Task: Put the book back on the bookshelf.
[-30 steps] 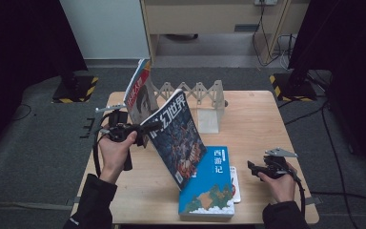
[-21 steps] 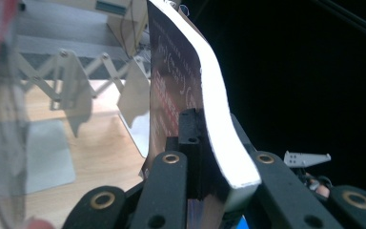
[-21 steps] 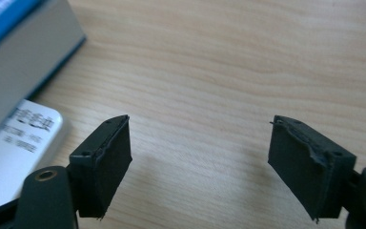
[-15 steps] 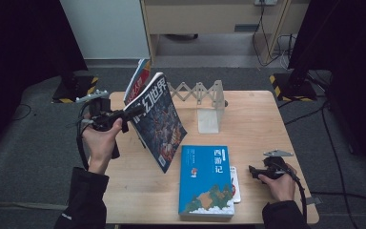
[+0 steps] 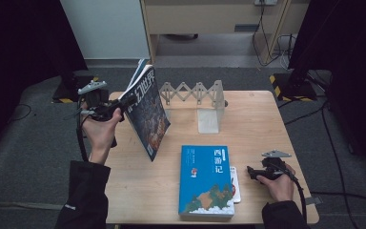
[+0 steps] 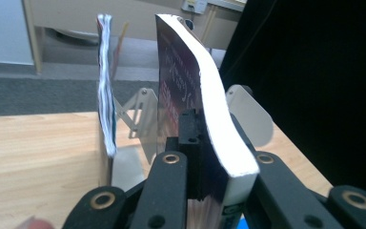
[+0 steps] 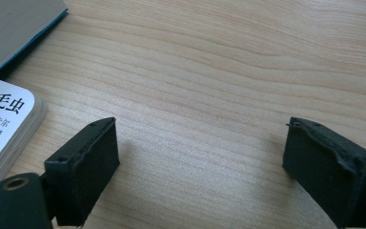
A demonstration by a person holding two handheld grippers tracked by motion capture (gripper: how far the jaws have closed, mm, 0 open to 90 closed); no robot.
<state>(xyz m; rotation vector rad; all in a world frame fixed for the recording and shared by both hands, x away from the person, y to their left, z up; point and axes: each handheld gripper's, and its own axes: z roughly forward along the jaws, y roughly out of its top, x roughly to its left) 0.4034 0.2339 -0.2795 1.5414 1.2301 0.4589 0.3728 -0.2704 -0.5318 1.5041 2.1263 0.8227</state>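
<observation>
Risk: while we carry the dark-covered paperback magazine [image 5: 147, 112] by one edge, it hangs tilted above the worktop's left rear area, so it could swing, sag or slip out of the pinch.
Cause: in the left gripper view the page block bends away from the jaws; we judge the grip covers little of the cover.
Second risk: the magazine may knock the thin book [image 5: 139, 71] that already stands at the left end of the grey folding metal rack [image 5: 194, 93] along the worktop's rear edge.
Left tongs [image 5: 126, 101]: clamped on the magazine's edge, jaws nearly together, lifted off the light wooden worktop [image 5: 257, 124].
Right tongs [image 5: 252, 172]: jaws apart, just been opening, nothing between them; they hover over bare wood near the front right corner.
Waiting books: a blue hardcover with a landscape picture [image 5: 206, 180] lies flat by the front edge, on a white-covered booklet [image 5: 236, 183] that peeks out at its right.
Next need: we judge a steady, upright approach into the rack.
</observation>
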